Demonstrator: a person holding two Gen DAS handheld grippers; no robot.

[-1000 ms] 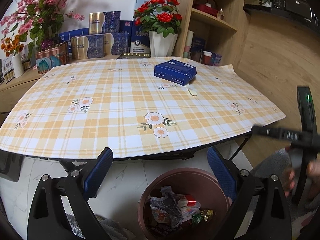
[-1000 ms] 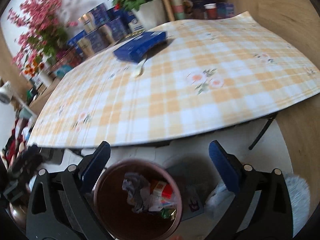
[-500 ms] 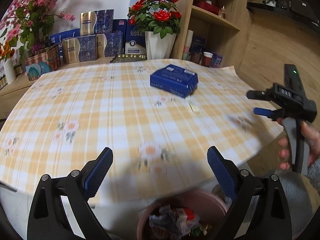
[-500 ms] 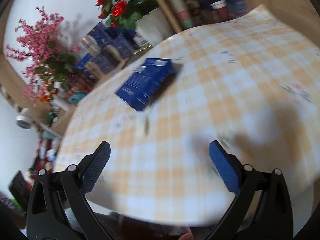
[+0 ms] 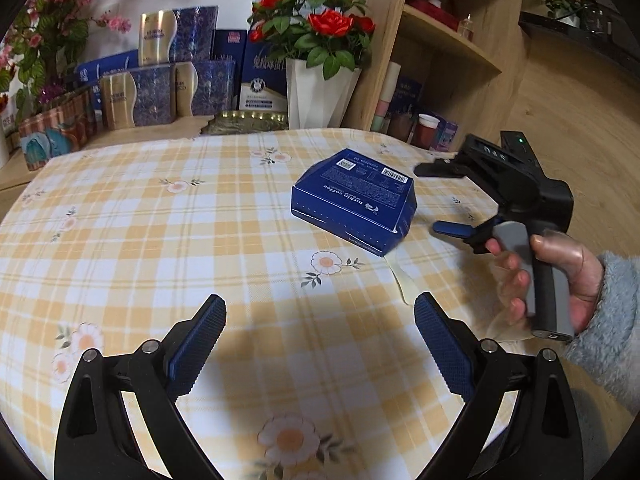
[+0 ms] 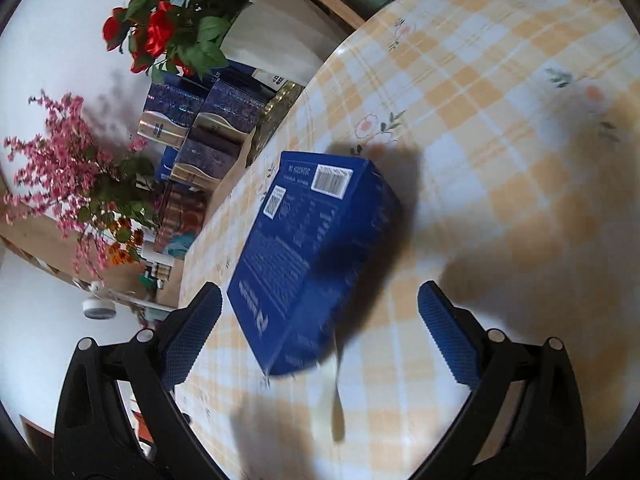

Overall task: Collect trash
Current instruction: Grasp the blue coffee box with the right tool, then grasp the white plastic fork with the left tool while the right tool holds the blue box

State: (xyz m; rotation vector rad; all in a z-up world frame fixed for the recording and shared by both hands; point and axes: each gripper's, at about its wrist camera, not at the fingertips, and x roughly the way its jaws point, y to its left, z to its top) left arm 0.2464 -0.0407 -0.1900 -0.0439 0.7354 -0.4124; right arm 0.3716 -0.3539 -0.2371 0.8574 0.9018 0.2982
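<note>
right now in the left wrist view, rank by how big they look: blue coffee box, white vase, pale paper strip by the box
1. blue coffee box
2. white vase, close behind; it stands farther from the camera, so true size is unsure
3. pale paper strip, clearly smallest

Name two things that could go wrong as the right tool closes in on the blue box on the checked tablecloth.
1. The right tool comes at the blue box skewed; its open jaws may catch a corner and shove the box instead of gripping it.
2. The pale paper strip lies partly under the box and could be dragged away or overlooked.
</note>
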